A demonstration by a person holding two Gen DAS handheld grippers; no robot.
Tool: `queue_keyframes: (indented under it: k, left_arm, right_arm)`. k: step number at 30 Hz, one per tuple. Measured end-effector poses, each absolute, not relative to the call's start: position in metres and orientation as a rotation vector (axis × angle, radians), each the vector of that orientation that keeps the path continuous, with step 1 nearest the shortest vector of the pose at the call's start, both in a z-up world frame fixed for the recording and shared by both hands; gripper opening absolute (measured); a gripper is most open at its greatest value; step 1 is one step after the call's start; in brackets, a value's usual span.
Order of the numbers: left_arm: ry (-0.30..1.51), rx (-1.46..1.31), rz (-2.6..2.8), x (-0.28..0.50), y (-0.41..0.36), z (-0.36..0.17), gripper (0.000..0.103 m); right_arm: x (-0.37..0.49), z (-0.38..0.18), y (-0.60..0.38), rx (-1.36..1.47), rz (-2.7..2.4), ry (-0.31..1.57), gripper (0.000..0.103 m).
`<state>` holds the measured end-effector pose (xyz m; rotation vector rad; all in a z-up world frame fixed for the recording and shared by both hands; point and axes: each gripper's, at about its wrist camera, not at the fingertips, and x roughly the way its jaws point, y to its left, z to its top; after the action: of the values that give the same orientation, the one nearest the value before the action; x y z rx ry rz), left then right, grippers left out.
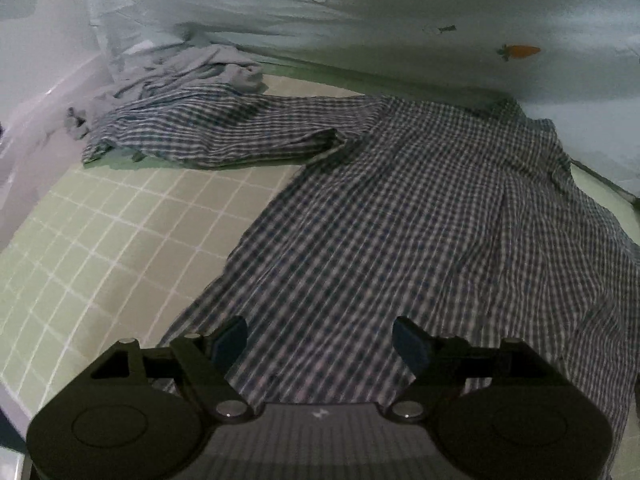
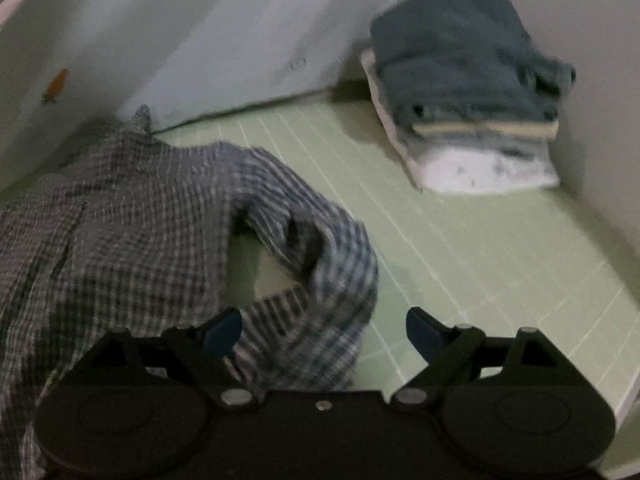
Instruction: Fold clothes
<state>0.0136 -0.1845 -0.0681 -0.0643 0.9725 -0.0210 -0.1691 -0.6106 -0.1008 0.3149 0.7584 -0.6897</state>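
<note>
Nearest in the left wrist view: left tool [image 1: 320,342], black with blue pads, spread wide and gripping nothing, poised above the lower hem of the blue-and-white checked cotton shirt [image 1: 400,216]. Fabric visible in the gap between the pads but not pinched. Nearest in the right wrist view: right tool [image 2: 324,332], likewise spread wide and empty, hanging over the crumpled right sleeve [image 2: 316,256], its left pad over sleeve cloth, its right pad over bare surface.

Shirt spread on a pale green gridded cutting mat [image 1: 100,240] covering the counter, body mostly flat, long axis running from the hem close under the left tool away toward the collar end at the far backdrop. Slightly rumpled along its right side. Left sleeve [image 1: 224,136] stretched out sideways to the left, roughly at right angles to the body, ending at a heap of grey-blue crumpled cloth [image 1: 200,68]. Right sleeve bunched into a loop, curling back toward the right tool.

Judged from this: sleeves not yet folded in; right tool nearer the looped sleeve, left tool nearer the hem and farther from the outstretched left sleeve.

Farther off: stack of folded towels, dark blue on top and white beneath [image 2: 468,92], well apart from the shirt. Behind everything, a pale sheet backdrop bearing a small orange carrot print [image 1: 520,51].
</note>
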Motion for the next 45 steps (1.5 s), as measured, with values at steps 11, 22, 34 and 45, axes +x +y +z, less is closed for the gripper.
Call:
queue_keyframes:
  k: [11,22,34,45]
  left_arm:
    - [0.978,-0.075,0.055,-0.019,-0.189,-0.058,0.080]
    - [0.994,-0.035,0.013,-0.017,-0.220,-0.060,0.080]
    - [0.998,-0.049,0.035,-0.004,-0.225,-0.057,0.081]
    - [1.015,-0.023,0.013,-0.003,-0.237,-0.057,0.081]
  right_arm:
    - [-0.172,-0.069,-0.646,0.026,-0.748,0.688,0.008]
    - [-0.171,-0.106,-0.612,-0.202,-0.453,0.844,0.047]
    - [-0.245,-0.072,-0.698,0.453,-0.814,0.559,0.082]
    - [-0.272,-0.114,-0.726,0.786,-0.754,0.633,0.008]
